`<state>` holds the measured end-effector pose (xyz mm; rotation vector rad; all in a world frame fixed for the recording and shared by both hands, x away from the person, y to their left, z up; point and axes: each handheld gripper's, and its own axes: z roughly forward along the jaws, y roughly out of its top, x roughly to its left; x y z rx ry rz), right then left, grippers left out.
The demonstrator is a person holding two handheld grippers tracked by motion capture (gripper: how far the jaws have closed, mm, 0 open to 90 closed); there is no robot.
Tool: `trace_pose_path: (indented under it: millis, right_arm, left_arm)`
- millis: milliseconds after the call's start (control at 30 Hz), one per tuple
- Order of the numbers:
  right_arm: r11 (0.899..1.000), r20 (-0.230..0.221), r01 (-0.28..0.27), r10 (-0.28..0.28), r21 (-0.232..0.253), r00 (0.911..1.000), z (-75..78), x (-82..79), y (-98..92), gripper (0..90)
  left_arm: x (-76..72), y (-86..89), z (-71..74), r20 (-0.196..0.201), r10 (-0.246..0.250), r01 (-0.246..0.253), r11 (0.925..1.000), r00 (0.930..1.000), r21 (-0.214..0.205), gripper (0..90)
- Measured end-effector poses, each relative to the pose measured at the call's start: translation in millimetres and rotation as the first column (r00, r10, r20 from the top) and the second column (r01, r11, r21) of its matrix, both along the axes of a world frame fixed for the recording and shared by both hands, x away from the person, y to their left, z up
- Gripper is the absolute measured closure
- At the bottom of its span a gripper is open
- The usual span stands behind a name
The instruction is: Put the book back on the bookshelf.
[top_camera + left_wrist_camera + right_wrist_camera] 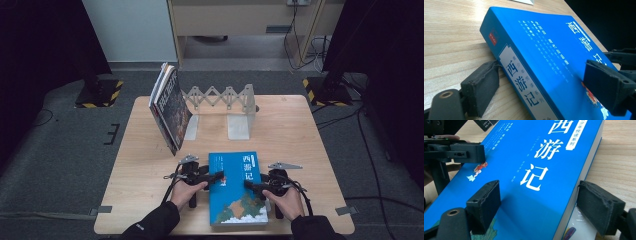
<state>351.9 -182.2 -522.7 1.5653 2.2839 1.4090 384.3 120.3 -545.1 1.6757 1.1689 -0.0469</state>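
One blue book lies flat at the counter's near edge between two grippers. Left gripper straddles the spine, jaws wide, one pad on the counter and one over the cover. Right gripper spans the page edge likewise, not visibly clamping. Two books lean at a rack.

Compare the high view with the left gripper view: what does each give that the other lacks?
High view: the table, the expanding book rack and the books leaning on it. Left gripper view: the white spine label, one pad low by the spine, one over the cover. Shared: the blue book, left tongs and right tongs.
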Motion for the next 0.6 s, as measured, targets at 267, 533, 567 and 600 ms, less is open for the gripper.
trace_pose_path:
  millis: [267,533,567,600]
  right_arm:
    - [1.0,-0.001,0.001,-0.001,-0.001,1.0,0.4,0.2,0.6,19.2]
    - [1.0,-0.005,0.005,-0.005,0.004,1.0,0.3,-0.1,1.5,18.7]
    - [1.0,-0.005,0.005,-0.005,0.004,1.0,0.3,-0.1,1.5,18.7]
    - [1.0,-0.004,0.005,-0.005,0.003,1.0,0.2,0.0,1.4,18.7]
  left_arm:
    - [-0.3,-0.8,0.3,0.001,0.004,-0.004,1.0,1.0,0.005,11.8]
    - [0.2,3.0,4.3,-0.085,-0.008,0.006,0.9998,0.9963,-0.017,18.9]
    - [0.3,2.9,4.3,-0.092,-0.008,0.006,0.9998,0.9957,-0.021,20.7]
    - [0.3,2.8,4.5,-0.093,-0.008,0.006,0.9998,0.9957,-0.02,20.8]
